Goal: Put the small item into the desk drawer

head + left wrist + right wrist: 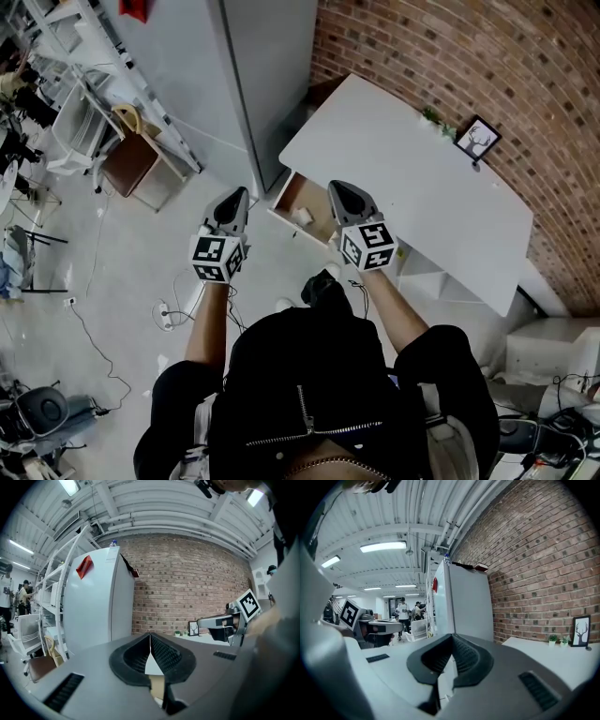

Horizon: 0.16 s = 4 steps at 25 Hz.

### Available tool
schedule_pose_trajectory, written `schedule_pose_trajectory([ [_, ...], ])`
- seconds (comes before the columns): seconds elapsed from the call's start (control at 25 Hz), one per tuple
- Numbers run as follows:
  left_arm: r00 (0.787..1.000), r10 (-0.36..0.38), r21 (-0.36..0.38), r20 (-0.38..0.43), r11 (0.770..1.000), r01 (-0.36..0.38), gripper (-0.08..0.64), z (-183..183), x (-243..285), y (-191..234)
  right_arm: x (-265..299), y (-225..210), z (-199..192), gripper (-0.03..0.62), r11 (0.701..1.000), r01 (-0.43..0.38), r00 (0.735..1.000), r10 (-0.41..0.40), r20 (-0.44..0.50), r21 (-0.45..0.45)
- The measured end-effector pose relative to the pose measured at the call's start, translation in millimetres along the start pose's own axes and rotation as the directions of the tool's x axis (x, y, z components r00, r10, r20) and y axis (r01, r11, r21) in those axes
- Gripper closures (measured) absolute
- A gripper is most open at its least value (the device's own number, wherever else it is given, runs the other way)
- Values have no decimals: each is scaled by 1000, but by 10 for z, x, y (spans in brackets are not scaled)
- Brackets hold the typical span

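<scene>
Black jacket [319, 394] nearest; left gripper [241, 193], right gripper [336, 187] held jaws together, empty, by open drawer [292, 194] containing small white item [302, 215].

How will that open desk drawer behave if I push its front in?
The drawer stands pulled out of the white desk, so it probably slides in with a light, centred push. It looks shallow and nearly empty, so likely light. The small white item loose inside may shift when it stops.

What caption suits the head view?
Left gripper and right gripper, both shut, near the open drawer of the desk, small item inside.
</scene>
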<state>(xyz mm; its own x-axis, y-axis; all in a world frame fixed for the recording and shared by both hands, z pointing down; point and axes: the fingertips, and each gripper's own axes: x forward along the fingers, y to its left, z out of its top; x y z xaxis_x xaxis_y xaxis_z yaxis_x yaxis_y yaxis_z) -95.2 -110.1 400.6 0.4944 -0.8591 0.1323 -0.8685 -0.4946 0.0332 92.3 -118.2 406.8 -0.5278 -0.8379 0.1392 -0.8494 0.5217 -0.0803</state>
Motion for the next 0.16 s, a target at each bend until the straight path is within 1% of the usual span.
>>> schedule_pose_trajectory([
  [0.16, 1000, -2, 3, 6, 1000, 2, 538, 19, 9, -13, -9, 21, 23, 588, 1000, -4, 1000, 4, 8, -4],
])
